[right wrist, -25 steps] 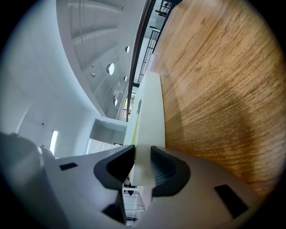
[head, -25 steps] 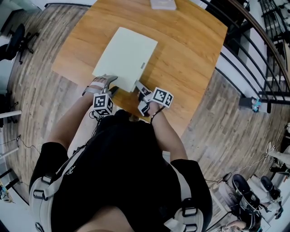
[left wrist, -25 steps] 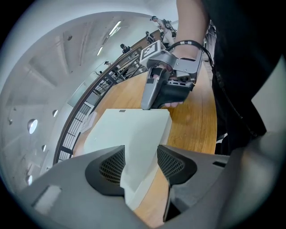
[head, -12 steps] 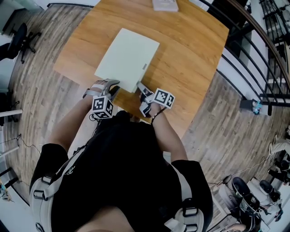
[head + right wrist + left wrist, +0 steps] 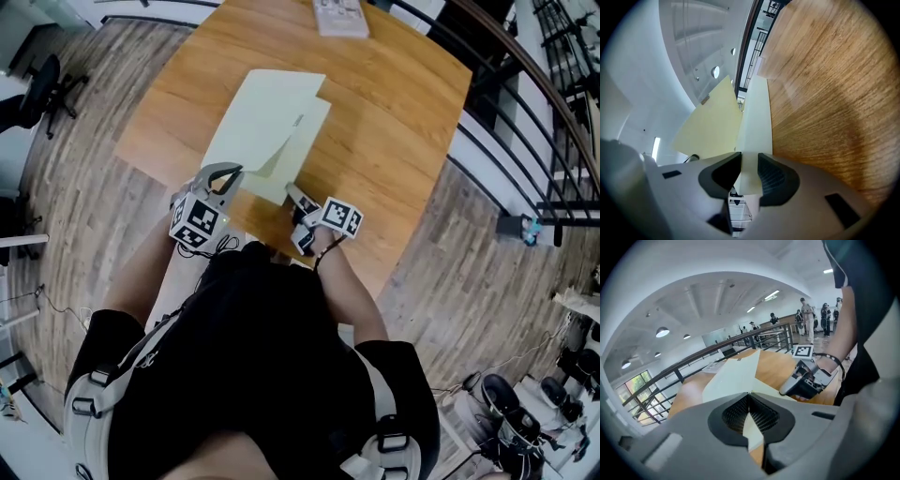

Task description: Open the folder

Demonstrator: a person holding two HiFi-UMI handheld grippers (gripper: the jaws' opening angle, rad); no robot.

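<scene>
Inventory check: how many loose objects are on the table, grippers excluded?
2. The folder lies in the middle of the table, cover raised; a small white flat item sits at the far edge. The person's body hides part of the near edge.

pale cream folder (image 5: 267, 122) lies on the wooden table (image 5: 394, 122), its top cover lifted partly open.
</scene>
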